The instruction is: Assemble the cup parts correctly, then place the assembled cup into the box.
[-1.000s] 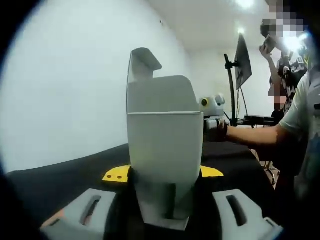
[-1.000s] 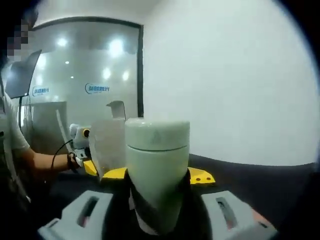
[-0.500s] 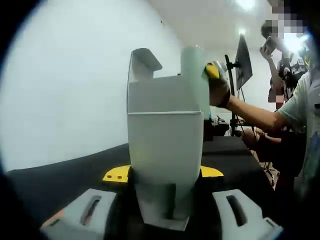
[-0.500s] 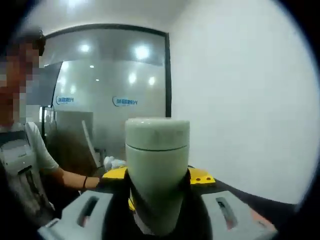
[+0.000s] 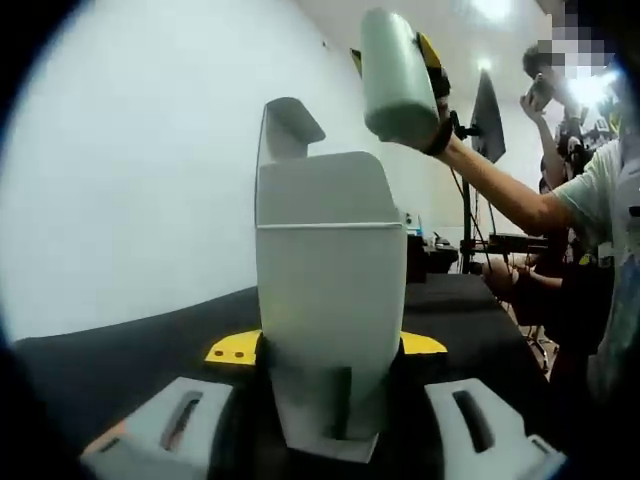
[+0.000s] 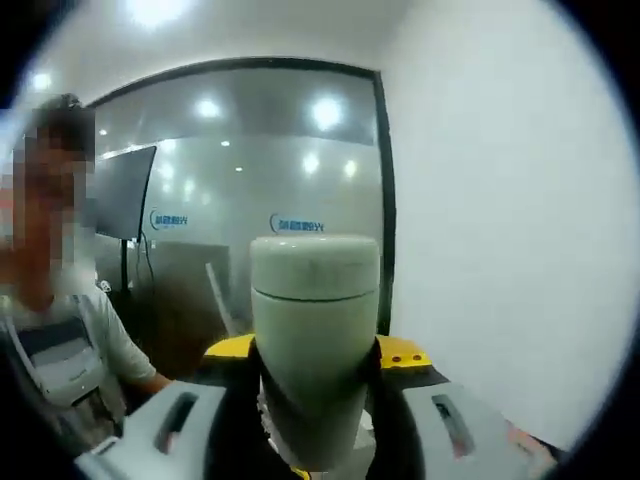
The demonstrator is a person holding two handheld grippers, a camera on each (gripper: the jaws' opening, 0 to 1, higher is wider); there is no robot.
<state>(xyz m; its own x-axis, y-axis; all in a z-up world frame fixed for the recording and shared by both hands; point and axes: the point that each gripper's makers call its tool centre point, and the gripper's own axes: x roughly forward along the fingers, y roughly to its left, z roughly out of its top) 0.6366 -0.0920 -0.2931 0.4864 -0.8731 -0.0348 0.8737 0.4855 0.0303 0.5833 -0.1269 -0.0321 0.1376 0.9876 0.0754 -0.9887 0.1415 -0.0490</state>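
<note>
1. Cup (image 6: pixel 314 340), pale green with its lid (image 6: pixel 314 265) seated on top, is sitting between the jaws of the right gripper (image 6: pixel 314 430); the jaws are clenching its lower body, and it is standing upright in the right gripper view.
2. Left gripper (image 5: pixel 330 420) is grasping the box (image 5: pixel 325 270), a pale open-topped carton with one flap (image 5: pixel 288 125) standing up at the back; the jaws are clamping its base, with the mouth facing up.
3. In the left gripper view the cup (image 5: pixel 398 75) is being carried high, above the box and a little to the right of it, tilted and well clear of the rim. A person's forearm (image 5: pixel 500 195) is reaching in from the right behind it.
4. Black table (image 5: pixel 150 350) is lying beyond the box, its far edge meeting a white wall (image 5: pixel 130 180); a monitor on a stand (image 5: pixel 485 125) is showing at the far right end.
5. Judgement: assembly looks finished, since the lid is on. Step in hand is the transfer into the box.
6. Next move is calling for bringing the cup directly over the open mouth, clear of the raised flap, squaring it upright, then lowering it in before releasing. The box needs to be held steady meanwhile.
</note>
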